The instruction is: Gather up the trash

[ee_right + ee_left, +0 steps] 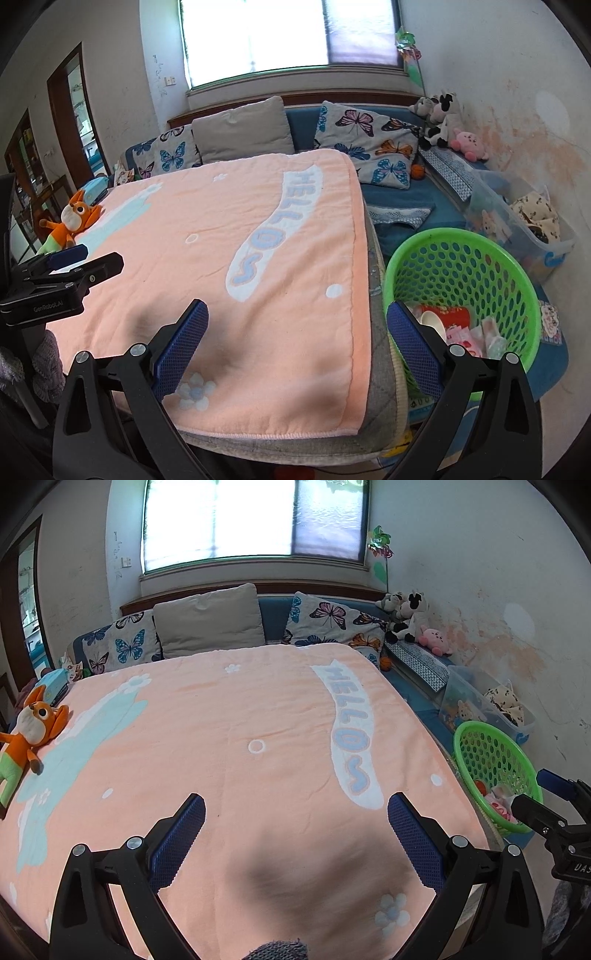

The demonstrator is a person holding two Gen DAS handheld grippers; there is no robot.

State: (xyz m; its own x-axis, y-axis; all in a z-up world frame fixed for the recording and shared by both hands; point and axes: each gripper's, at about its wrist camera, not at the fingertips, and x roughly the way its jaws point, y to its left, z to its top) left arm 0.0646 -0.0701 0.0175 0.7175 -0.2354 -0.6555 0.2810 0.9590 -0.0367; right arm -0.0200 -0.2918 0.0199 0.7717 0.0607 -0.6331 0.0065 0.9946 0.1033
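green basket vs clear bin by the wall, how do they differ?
The green basket is round with perforated walls; the clear bin is boxy with solid see-through walls. The basket holds trash, including a red cup and wrappers; the bin holds what looks like patterned fabric. The basket sits nearer the grippers, the bin farther along the wall. Both are open-topped and beside the bed.
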